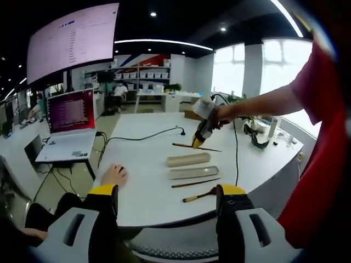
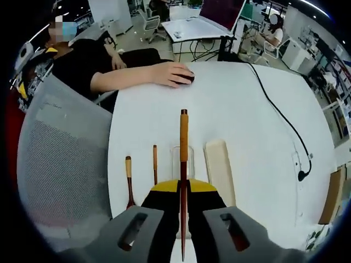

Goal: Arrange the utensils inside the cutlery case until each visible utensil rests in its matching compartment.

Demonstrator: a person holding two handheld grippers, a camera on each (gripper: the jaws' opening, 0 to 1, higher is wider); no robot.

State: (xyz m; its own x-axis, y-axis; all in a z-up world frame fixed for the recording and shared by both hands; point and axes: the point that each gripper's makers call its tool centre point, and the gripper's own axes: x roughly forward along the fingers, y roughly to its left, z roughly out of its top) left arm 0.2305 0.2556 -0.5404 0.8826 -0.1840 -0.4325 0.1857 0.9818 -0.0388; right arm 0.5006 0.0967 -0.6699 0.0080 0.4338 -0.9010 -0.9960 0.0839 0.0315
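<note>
Open laptop (image 1: pixel 68 129) (screen lit), black cable (image 2: pixel 279 118) across white table (image 2: pixel 236 104)

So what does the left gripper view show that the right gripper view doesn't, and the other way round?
Left gripper view adds: the wall screen, the windows, the open left gripper, and the right gripper seen from outside, holding a chopstick.
Right gripper view adds: a grey mesh chair and a close look at its own jaws shut on that chopstick.
Both: the white table, case halves, loose chopstick, spoon, cable, and a hand on a mouse.
</note>
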